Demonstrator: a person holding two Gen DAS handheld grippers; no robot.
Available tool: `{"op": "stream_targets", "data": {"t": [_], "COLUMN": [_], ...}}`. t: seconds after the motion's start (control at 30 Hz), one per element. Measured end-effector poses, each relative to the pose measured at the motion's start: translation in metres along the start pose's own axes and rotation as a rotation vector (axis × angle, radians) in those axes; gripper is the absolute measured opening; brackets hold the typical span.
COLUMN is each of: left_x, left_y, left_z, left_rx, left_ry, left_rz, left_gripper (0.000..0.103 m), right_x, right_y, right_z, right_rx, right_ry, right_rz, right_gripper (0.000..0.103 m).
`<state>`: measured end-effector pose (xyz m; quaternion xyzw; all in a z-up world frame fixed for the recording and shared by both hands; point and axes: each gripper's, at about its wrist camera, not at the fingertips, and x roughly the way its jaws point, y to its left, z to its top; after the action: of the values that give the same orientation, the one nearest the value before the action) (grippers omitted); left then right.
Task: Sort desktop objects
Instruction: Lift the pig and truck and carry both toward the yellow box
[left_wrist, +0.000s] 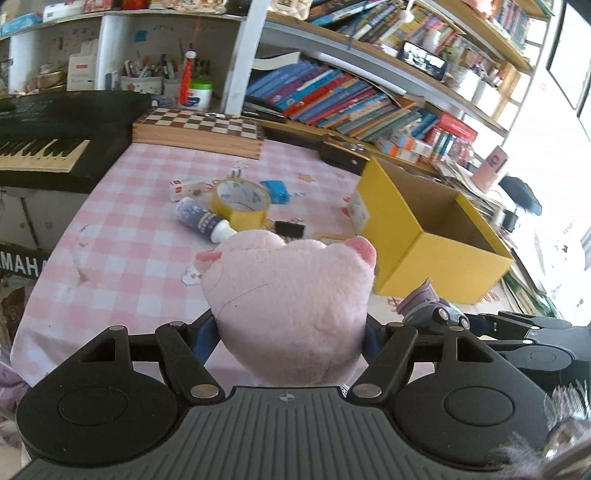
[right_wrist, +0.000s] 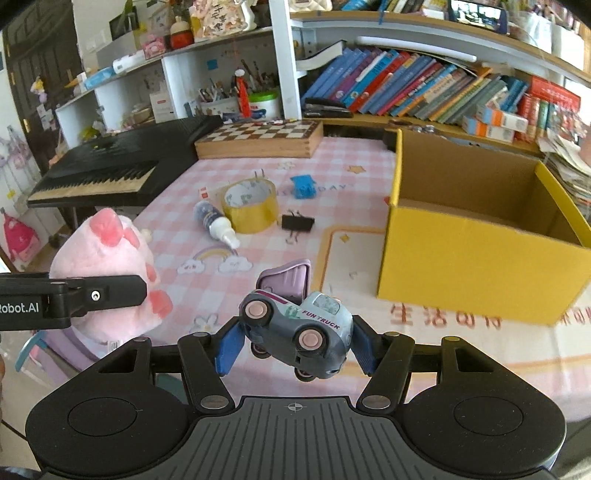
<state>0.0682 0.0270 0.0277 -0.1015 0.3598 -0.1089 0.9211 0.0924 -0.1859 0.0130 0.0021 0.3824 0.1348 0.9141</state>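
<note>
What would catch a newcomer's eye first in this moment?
The pink plush toy filling the left tool, clamped between its pads above the checked tablecloth. Next, the grey toy truck gripped in the right tool, and the open yellow box on the table's right side, ahead of both.

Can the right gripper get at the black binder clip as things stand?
Probably not yet. The right gripper is shut on the toy truck, so its jaws are occupied. The path to the black binder clip looks clear over the tablecloth; it would need to drop the truck first, likely into the yellow box.
</note>
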Motion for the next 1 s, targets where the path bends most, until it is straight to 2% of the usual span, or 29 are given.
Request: {"op": "stream_targets", "data": {"t": [0.43, 1.0], "left_x": [-0.012, 0.008], "left_y": [-0.030, -0.072], "left_z": [-0.031, -0.044], "left_rx": [0.085, 0.191], "left_ry": [0.062, 0.150], "left_rz": [-0.118, -0.264], "left_gripper": [0.070, 0.070], "right_x": [-0.039, -0.064], "right_y": [-0.008, -0.035], "right_z": [-0.046, -0.079], "right_rx": [0.101, 0.227], "right_ry": [0.002, 0.035], "right_rz": [-0.102, -0.230], "right_gripper": [0.062, 0.062]}}
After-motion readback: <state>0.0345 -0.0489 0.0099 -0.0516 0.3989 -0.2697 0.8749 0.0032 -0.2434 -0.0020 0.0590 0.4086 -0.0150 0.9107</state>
